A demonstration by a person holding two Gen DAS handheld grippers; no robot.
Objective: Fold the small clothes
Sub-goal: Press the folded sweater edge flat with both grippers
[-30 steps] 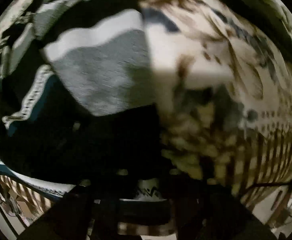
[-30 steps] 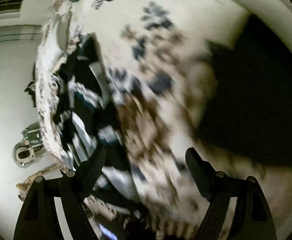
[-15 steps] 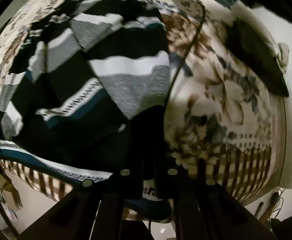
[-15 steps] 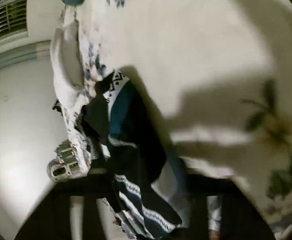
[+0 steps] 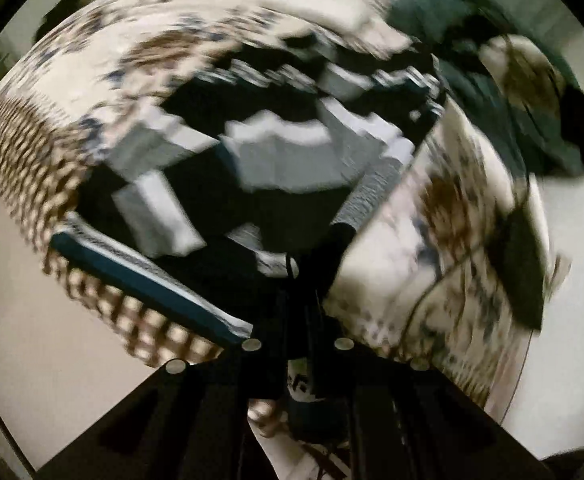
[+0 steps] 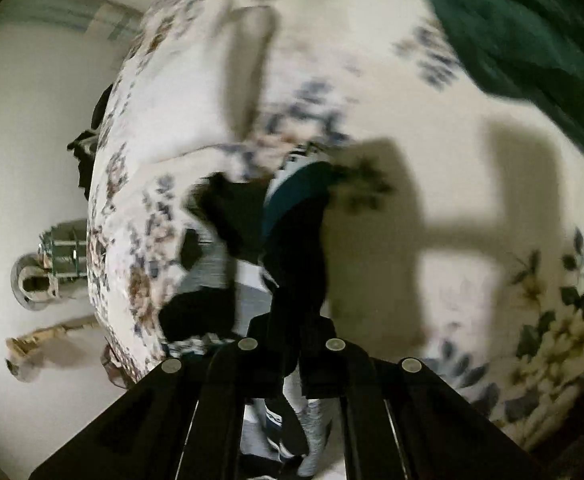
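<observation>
A striped knit garment (image 5: 276, 160), black, grey, white and teal, lies spread on a bed with a floral cover (image 5: 424, 248). My left gripper (image 5: 298, 300) is shut on the garment's near edge. In the right wrist view my right gripper (image 6: 290, 328) is shut on another part of the same garment (image 6: 292, 240), which hangs from the jaws above the floral cover (image 6: 392, 80). Both views are motion-blurred.
A dark green cloth (image 6: 532, 20) lies at the far end of the bed; it also shows in the left wrist view (image 5: 472, 40). A dark flat object (image 5: 524, 256) lies on the bed at right. The pale floor (image 6: 20, 160) holds a small metal item (image 6: 48, 264).
The right gripper was open a second ago and has since shut on the garment and lifted it. The left gripper has kept its hold and pulled back, so more of the bed shows.
</observation>
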